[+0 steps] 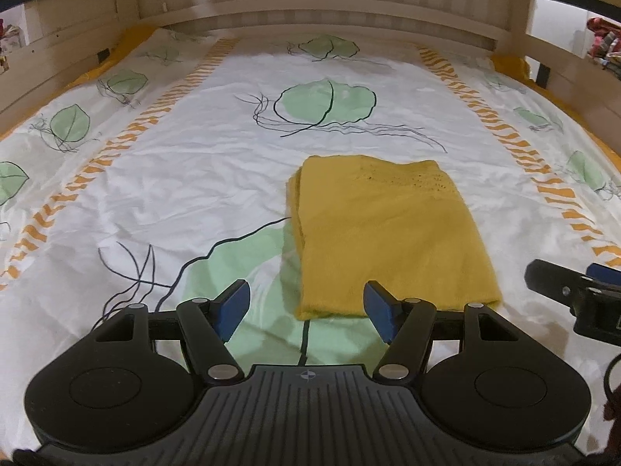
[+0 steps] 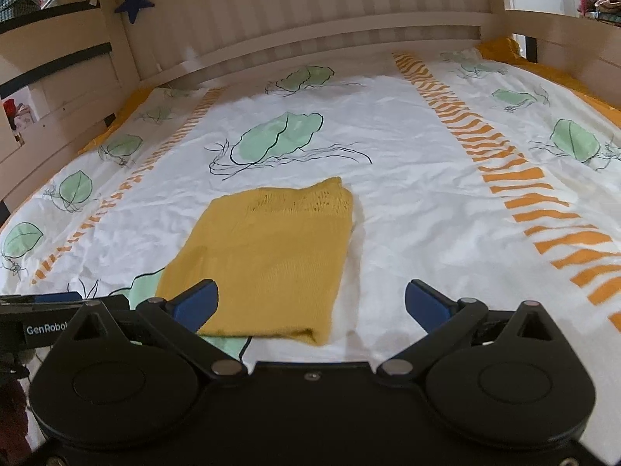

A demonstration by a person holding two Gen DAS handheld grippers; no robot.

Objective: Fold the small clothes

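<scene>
Yellow knit [image 1: 392,233] lies folded flat mid-bedsheet [image 1: 174,178], at 1 o'clock from my left gripper [image 1: 306,310]. Left and right gripper [image 2: 310,306] both wide open, empty. I'd back off clear (don't snag the near hem).

1 folded yellow garment [image 1: 392,233] | 1 bedsheet [image 1: 194,178] | 2 grippers: left gripper [image 1: 306,306], right gripper [image 2: 310,303]

Left gripper [image 1: 306,310] and right gripper [image 2: 310,306] both angled downward, fingers spread, empty.
</scene>
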